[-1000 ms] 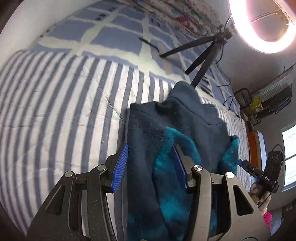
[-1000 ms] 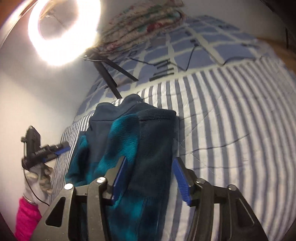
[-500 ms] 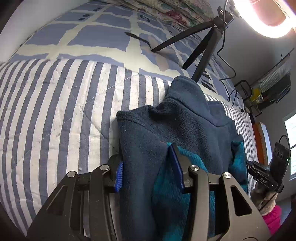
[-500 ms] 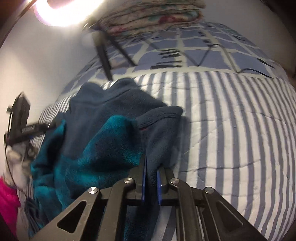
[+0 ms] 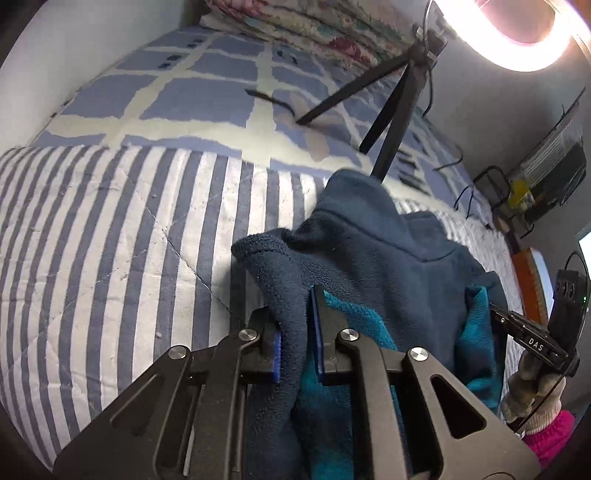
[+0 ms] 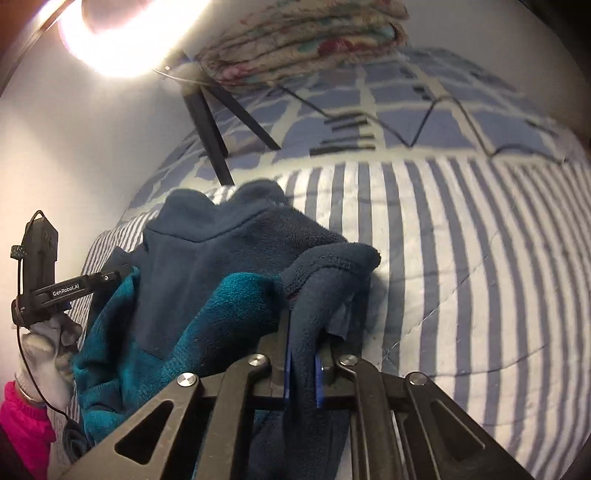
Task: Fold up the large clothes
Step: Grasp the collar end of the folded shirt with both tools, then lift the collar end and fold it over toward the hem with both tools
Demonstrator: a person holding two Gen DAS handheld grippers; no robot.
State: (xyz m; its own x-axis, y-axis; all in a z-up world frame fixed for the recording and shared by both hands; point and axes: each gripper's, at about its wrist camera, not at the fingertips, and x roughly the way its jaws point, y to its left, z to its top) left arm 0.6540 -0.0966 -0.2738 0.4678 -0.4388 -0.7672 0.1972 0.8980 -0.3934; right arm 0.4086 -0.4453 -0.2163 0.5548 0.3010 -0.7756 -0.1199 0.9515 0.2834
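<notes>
A navy and teal fleece jacket (image 5: 388, 258) lies bunched on the striped bed cover (image 5: 110, 240). My left gripper (image 5: 295, 332) is shut on a navy fold at the jacket's left edge, and the cloth is lifted into a ridge. In the right wrist view my right gripper (image 6: 303, 369) is shut on a navy fold at the jacket's (image 6: 221, 258) right edge, also raised. The right gripper shows at the right of the left wrist view (image 5: 532, 343). The left gripper shows at the left of the right wrist view (image 6: 66, 288).
A ring light (image 5: 517, 33) on a black tripod (image 5: 388, 122) stands on the bed behind the jacket. A folded floral quilt (image 6: 306, 40) lies at the head of the bed. A cable (image 6: 424, 129) runs across the blue checked sheet. Shelves (image 5: 546, 177) stand at the right.
Both grippers closed on folds of the jacket, the right one first, then the left. The gripped edges have lifted off the bed.
</notes>
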